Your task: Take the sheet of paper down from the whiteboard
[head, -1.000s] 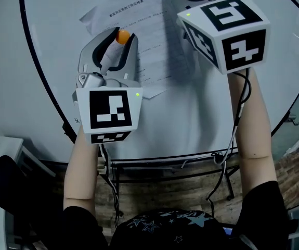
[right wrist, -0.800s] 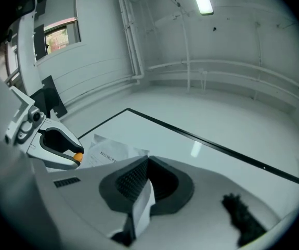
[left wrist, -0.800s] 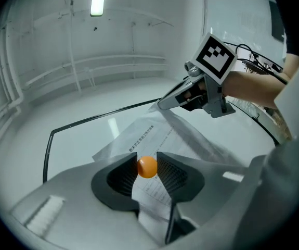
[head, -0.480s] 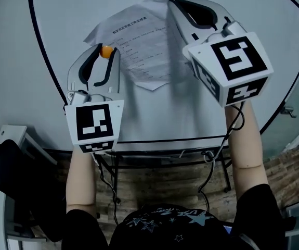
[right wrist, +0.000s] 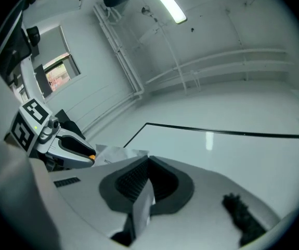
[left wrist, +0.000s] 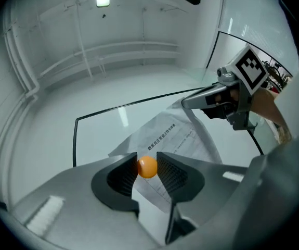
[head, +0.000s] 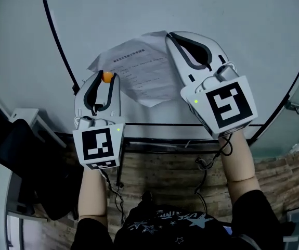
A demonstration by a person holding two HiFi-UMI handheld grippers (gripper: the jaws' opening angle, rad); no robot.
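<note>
White sheet of paper [head: 139, 72] hangs before the whiteboard [head: 217, 14], its edge pinched in the right claw [right wrist: 148, 163], pressed together on it. Left claw [left wrist: 147, 163] grips a small orange ball [head: 107, 77] beside the sheet.

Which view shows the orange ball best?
Left gripper view: the orange ball sits large and sharp, pinched in the left gripper, in front of the sheet of paper. The head view shows the ball small at that gripper's tips; the right gripper view, only a distant orange speck.
</note>
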